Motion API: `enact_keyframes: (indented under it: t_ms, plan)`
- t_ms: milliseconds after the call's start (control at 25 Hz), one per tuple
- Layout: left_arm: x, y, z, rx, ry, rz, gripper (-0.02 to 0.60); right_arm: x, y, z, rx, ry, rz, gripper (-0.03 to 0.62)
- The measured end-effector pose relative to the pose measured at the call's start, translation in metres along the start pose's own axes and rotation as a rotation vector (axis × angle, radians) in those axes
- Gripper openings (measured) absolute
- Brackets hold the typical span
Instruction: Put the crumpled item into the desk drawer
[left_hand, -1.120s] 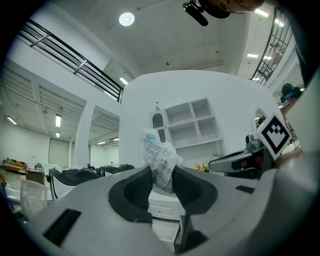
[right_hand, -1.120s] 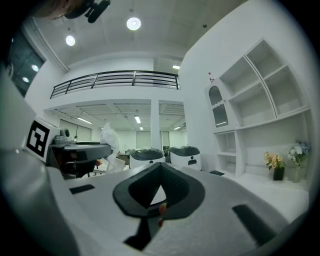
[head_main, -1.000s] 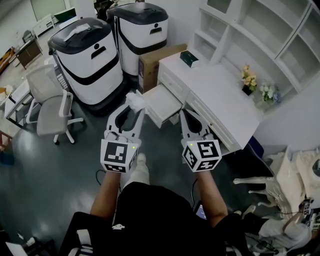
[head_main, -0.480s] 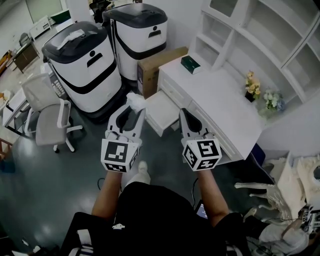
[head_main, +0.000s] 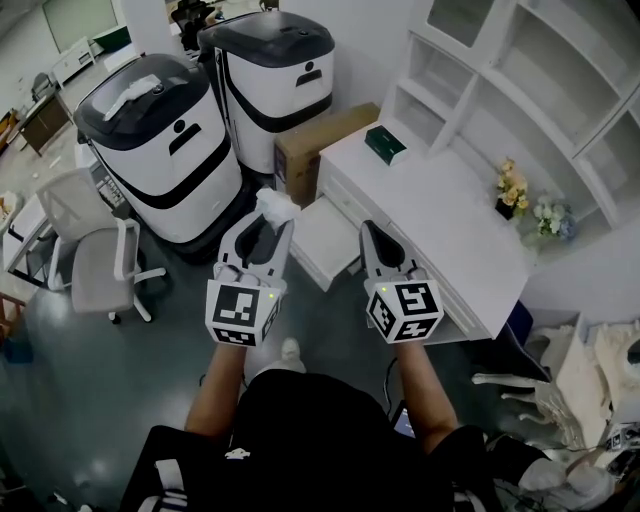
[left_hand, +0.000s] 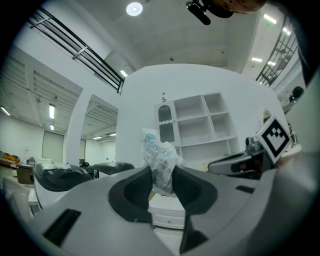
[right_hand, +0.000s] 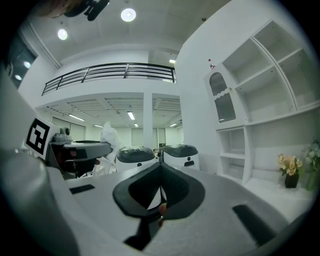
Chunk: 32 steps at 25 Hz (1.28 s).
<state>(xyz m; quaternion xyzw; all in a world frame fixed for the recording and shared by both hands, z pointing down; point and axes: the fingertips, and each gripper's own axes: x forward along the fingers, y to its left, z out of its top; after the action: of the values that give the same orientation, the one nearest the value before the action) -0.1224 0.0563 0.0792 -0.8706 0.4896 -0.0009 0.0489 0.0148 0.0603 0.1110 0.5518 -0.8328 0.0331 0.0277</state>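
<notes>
A crumpled white plastic wrapper (head_main: 275, 207) with blue print sticks up from the tips of my left gripper (head_main: 268, 222), which is shut on it. In the left gripper view the wrapper (left_hand: 160, 160) is pinched between the dark pads of the left gripper (left_hand: 161, 176). My right gripper (head_main: 368, 228) is held level beside it, jaws shut with nothing in them; its tips meet in the right gripper view (right_hand: 160, 167). The open white drawer (head_main: 325, 235) of the white desk (head_main: 440, 200) lies just beyond and between both grippers.
Two large white-and-black machines (head_main: 160, 140) (head_main: 270, 80) stand left of the desk, with a cardboard box (head_main: 320, 140) against them. A grey office chair (head_main: 100, 250) is at the left. A green box (head_main: 385, 145) and flowers (head_main: 515, 185) sit on the desk under white shelves (head_main: 520, 80).
Both grippers have travelled forward together toward the desk. The open drawer now sits closer to their tips. The wrapper stays pinched in the left gripper.
</notes>
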Motion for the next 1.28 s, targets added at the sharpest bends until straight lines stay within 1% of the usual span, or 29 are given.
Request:
enact_keyframes:
  t_ms: [480, 600, 800, 1120, 1280]
  plan:
    - [0.076, 0.059, -0.031, -0.028, 0.049, -0.057, 0.112, 0.089, -0.022, -0.008, 0.023, 0.044, -0.048, -0.005]
    - [0.092, 0.067, -0.042, -0.003, 0.060, -0.078, 0.112, 0.106, -0.028, -0.012, 0.033, 0.046, -0.066, -0.005]
    - [0.108, 0.074, -0.055, -0.013, 0.076, -0.115, 0.112, 0.125, -0.029, -0.020, 0.037, 0.055, -0.078, -0.005]
    - [0.129, 0.076, -0.078, -0.023, 0.102, -0.154, 0.112, 0.139, -0.042, -0.038, 0.042, 0.098, -0.098, -0.005]
    - [0.146, 0.074, -0.092, 0.025, 0.109, -0.151, 0.112, 0.151, -0.053, -0.049, 0.048, 0.119, -0.096, -0.005]
